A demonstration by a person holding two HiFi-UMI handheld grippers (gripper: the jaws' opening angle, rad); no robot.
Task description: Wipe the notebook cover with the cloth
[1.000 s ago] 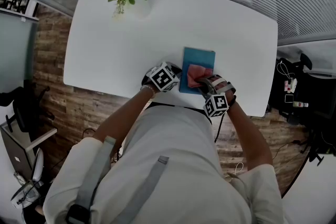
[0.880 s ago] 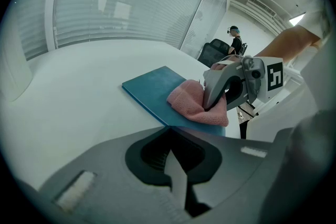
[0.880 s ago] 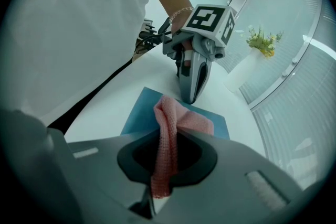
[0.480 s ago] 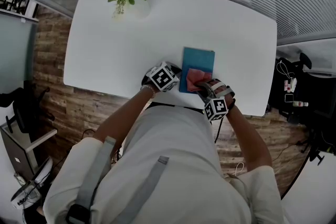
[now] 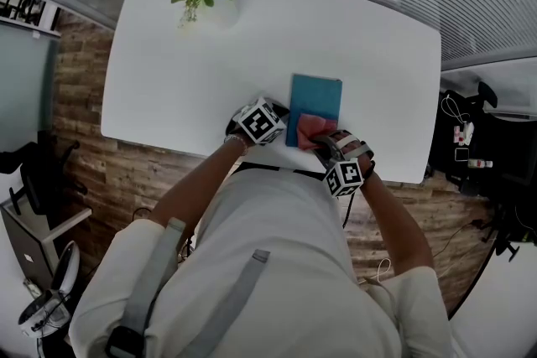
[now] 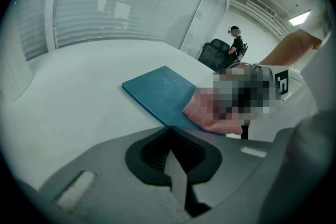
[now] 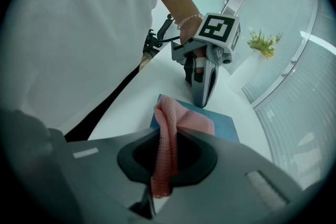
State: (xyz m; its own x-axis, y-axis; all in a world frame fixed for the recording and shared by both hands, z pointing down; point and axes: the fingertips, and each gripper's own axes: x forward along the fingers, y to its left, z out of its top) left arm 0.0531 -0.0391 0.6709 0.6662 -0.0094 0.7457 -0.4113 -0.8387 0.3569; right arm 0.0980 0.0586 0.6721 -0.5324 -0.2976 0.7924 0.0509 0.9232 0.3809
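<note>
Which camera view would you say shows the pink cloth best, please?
The right gripper view: the cloth fills the foreground, pinched between the jaws and draping onto the blue notebook. The head view shows only a small pink patch on the notebook's near end; the left gripper view shows it partly under a mosaic patch.

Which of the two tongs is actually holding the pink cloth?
The right tongs: the pink cloth is pinched between their jaws. The left tongs are shut and empty, tip at the edge of the blue notebook.
</note>
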